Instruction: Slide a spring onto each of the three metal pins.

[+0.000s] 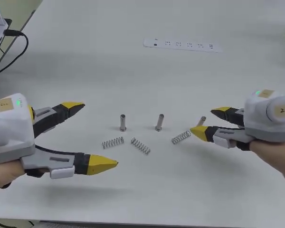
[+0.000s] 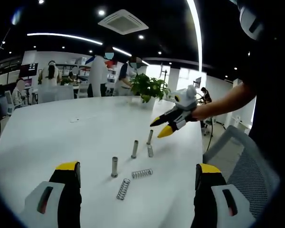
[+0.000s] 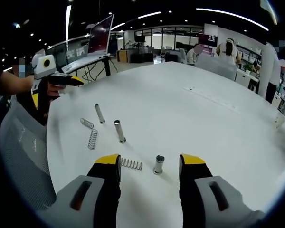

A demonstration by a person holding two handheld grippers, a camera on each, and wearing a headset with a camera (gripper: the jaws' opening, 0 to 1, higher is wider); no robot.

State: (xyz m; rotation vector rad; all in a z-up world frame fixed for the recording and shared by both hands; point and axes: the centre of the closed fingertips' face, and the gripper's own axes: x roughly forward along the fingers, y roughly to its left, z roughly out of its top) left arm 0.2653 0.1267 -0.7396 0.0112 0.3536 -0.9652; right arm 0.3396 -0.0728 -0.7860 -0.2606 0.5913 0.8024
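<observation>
The broad white table (image 1: 133, 199) lies under both tools. The left gripper (image 1: 97, 134), grey-white with yellow-tipped black jaws, hangs with its jaws spread wide and empty. The matching right gripper (image 1: 203, 120) is also parted, holding nothing. A long white power strip (image 1: 183, 45) lies well beyond both. Of three short upright metal pins, one pin (image 3: 158, 165) stands between the right gripper's jaw tips, and the other two pins (image 1: 123, 122) (image 1: 159, 122) stand between the grippers. Three coiled wire springs lie flat on the table. One spring (image 3: 131, 164) is just beside a right jaw tip, and two springs (image 1: 113, 142) (image 1: 140, 146) lie nearer the left gripper.
</observation>
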